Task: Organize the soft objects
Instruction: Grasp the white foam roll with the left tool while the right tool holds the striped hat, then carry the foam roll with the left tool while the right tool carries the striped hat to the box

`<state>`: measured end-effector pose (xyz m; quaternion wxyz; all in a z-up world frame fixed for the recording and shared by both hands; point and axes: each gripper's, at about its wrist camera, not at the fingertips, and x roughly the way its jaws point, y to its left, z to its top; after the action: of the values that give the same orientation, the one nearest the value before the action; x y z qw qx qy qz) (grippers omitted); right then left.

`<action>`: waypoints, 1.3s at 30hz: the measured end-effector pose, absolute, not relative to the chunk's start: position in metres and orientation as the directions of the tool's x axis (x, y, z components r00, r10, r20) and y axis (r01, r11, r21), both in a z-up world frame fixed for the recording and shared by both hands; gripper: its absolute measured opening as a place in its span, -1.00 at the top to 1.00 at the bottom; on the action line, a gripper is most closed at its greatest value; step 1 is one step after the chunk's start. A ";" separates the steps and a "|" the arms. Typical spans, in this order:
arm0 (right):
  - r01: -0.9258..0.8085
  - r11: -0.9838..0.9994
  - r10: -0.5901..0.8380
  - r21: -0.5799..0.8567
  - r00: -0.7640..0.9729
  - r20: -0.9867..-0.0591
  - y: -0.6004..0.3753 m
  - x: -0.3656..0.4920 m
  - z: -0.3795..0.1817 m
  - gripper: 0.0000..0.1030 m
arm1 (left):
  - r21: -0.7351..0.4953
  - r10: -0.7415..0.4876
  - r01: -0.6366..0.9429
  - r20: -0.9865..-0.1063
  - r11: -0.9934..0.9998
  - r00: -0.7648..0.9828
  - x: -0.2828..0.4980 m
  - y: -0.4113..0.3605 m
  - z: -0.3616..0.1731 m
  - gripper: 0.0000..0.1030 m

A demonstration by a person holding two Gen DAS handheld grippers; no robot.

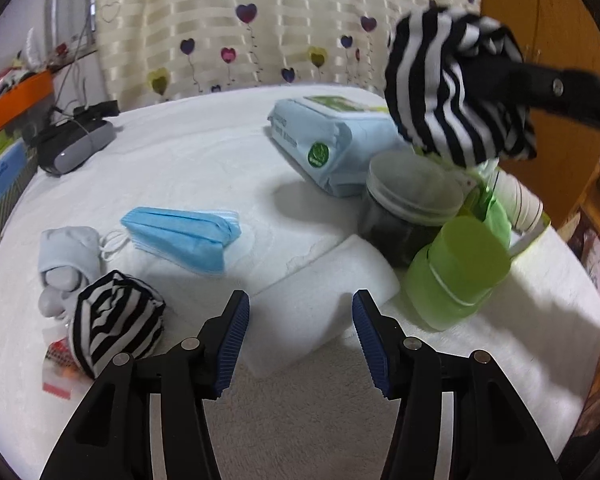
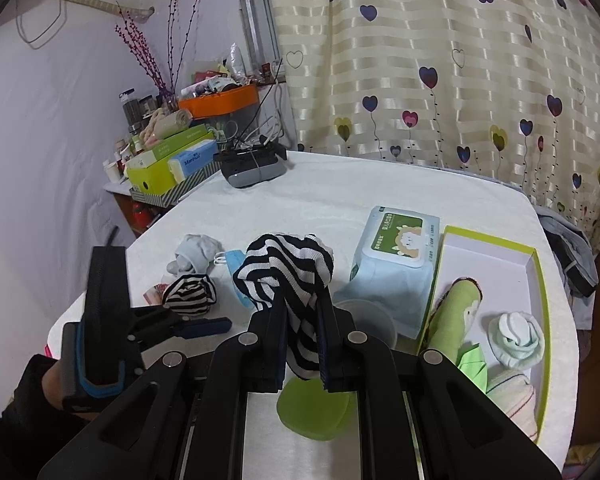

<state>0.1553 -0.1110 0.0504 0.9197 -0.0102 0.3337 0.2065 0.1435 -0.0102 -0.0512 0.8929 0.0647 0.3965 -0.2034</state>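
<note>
My right gripper (image 2: 302,344) clamps a striped sock (image 2: 288,272), lifted off the table (image 1: 220,152). My left gripper (image 1: 300,340) gapes empty; 1 striped roll (image 1: 116,320) just left.

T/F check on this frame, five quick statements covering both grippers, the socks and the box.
1. The right gripper is shut on a black-and-white striped sock. True.
2. The left gripper is clamped on the other striped sock. False: it is open and empty; that rolled sock lies on the table beside it.
3. The green-rimmed box is empty. False: it holds a green sock and a white rolled sock, among others.
4. A blue face mask lies on the white table cover. True.
5. The wipes pack sits inside the box. False: it lies on the table beside it.
</note>
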 end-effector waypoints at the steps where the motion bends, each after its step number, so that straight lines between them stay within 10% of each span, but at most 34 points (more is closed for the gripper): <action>1: -0.387 0.914 0.373 0.119 0.692 -0.618 -0.111 0.155 0.050 0.75 | -0.042 -0.313 0.421 -0.737 0.906 0.599 0.144 -0.011 -0.053 -0.16; 10: -0.382 0.915 0.375 0.130 0.688 -0.621 -0.114 0.160 0.047 0.75 | 0.058 -0.240 0.428 -0.757 0.902 0.608 0.143 -0.025 -0.061 -0.27; 16: -0.379 0.916 0.375 0.132 0.691 -0.619 -0.115 0.160 0.047 0.75 | 0.090 -0.168 0.356 -0.757 0.930 0.631 0.144 -0.022 -0.060 0.24; 23: -0.379 0.915 0.381 0.139 0.695 -0.610 -0.118 0.156 0.049 0.75 | 0.016 -0.159 0.255 -0.744 0.967 0.649 0.137 -0.008 -0.052 0.61; 39: -0.389 0.908 0.402 0.157 0.701 -0.589 -0.129 0.123 0.053 0.75 | -0.200 -0.194 0.084 -0.634 0.976 0.749 0.082 0.008 -0.010 0.64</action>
<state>0.1227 -0.1293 0.0526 0.9221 0.0101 0.3217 0.2146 0.0821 0.0076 -0.0099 0.9316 -0.0795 0.3467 -0.0746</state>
